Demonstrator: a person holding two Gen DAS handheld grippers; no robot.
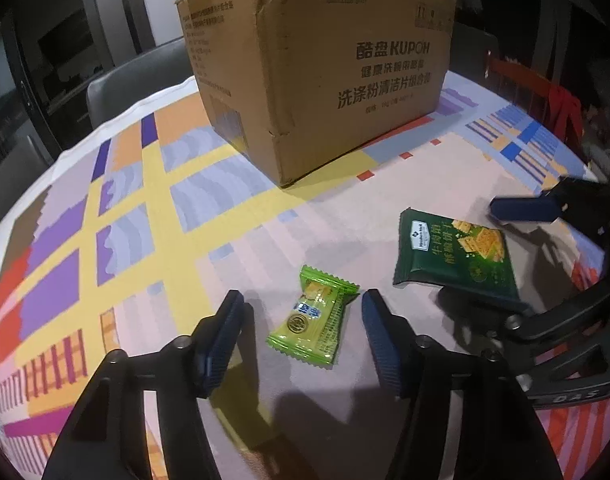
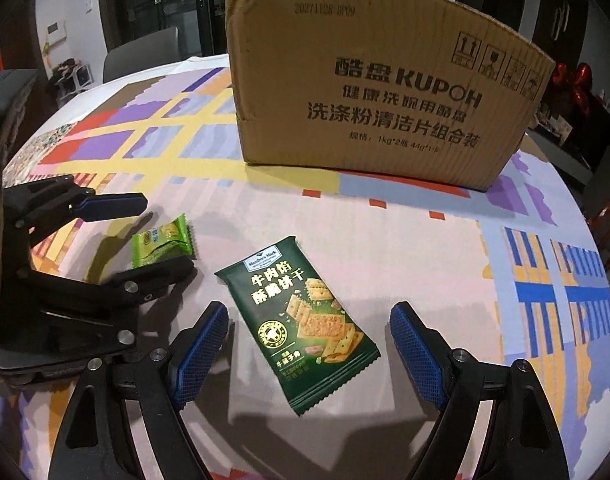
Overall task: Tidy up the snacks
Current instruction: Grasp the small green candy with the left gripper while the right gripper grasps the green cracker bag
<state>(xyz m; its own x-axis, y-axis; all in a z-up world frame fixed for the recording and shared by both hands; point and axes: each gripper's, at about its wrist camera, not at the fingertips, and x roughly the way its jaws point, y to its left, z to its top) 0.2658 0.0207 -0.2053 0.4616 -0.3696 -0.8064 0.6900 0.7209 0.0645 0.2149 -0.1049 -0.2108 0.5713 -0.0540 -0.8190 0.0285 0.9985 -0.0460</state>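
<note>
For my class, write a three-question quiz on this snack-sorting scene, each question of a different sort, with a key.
1. True or false: the left gripper already presses on the light green snack.
2. Which snack lies between the right gripper's fingers? A) light green snack B) dark green cracker pack C) none
3. Fill in: behind both snacks on the tablecloth stands a cardboard ____.

Key: 1 false, the fingers flank it with gaps on both sides; 2 B; 3 box.
</note>
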